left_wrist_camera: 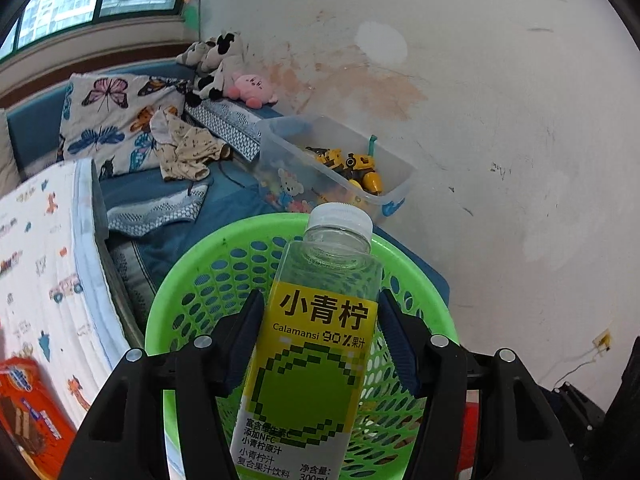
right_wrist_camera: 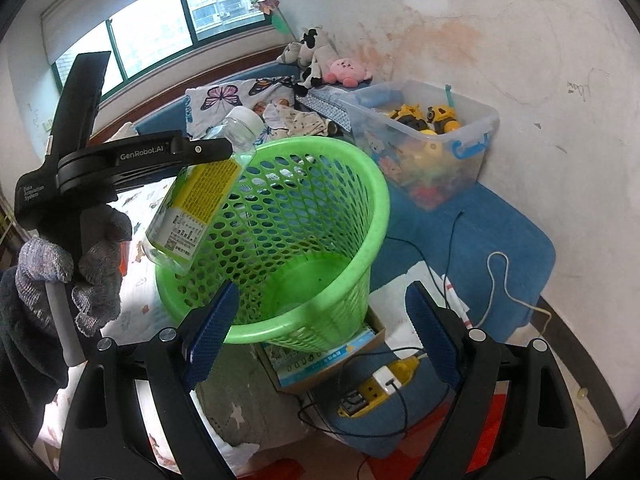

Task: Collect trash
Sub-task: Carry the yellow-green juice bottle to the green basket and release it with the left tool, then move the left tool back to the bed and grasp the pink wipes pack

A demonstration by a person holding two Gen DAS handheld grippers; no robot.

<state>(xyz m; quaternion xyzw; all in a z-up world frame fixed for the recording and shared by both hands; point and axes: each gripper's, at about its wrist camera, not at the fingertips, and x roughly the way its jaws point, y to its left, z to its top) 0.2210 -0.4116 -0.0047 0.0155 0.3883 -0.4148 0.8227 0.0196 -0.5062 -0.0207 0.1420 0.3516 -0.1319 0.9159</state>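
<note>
Bottle (left_wrist_camera: pixel 316 344), yellow-green label: "小青柠", "Calamansi 90%", lower lines "小青柠汁" and "复合果汁饮料", a volume figure cut by the frame edge; left tool (right_wrist_camera: pixel 208 148), black body: "GenRobot.AI" and small "Data Acquisition System".

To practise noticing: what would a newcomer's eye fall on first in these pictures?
The bright green basket, apparently empty, fills the middle of both views. Above its rim, the left gripper clamps a yellow-labelled bottle. Behind, against the stained wall, stands a clear toy bin.
</note>
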